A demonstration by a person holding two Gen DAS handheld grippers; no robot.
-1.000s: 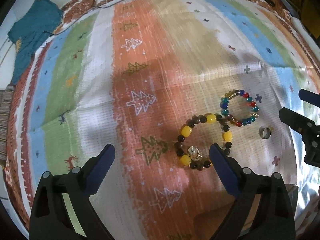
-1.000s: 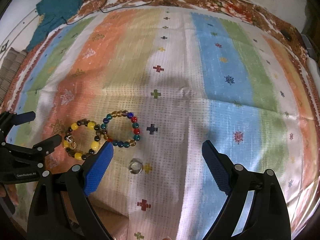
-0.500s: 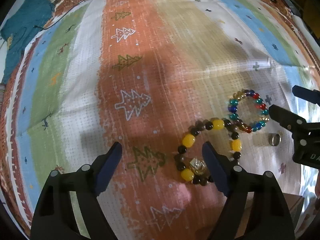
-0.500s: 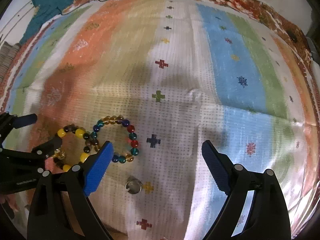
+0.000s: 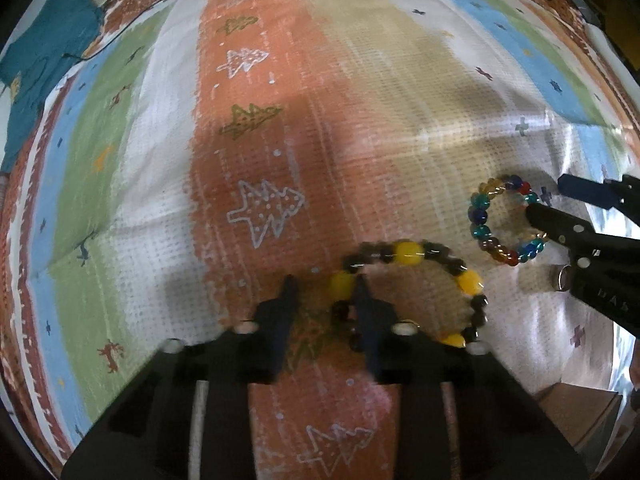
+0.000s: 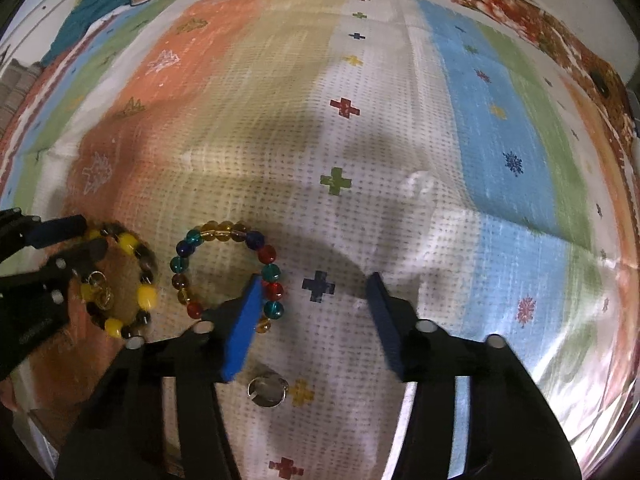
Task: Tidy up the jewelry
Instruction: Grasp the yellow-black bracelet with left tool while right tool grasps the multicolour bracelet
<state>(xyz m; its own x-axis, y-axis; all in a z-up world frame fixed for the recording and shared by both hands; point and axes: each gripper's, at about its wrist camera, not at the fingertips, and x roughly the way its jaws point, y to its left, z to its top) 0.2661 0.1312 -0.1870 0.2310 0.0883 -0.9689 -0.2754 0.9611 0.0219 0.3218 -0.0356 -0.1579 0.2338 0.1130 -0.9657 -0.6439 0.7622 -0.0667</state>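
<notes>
Left claw (image 5: pixel 324 292) has just been closing, pinched on yellow-and-dark bracelet (image 5: pixel 440 264), lower centre; right claw (image 6: pixel 314 300) has just been closing, part open, one finger inside multicolour bracelet (image 6: pixel 188 256)

Both claws (image 5: pixel 324 292) (image 6: pixel 316 296) lowered, closing onto bracelets (image 5: pixel 404 250) (image 6: pixel 266 256).
</notes>
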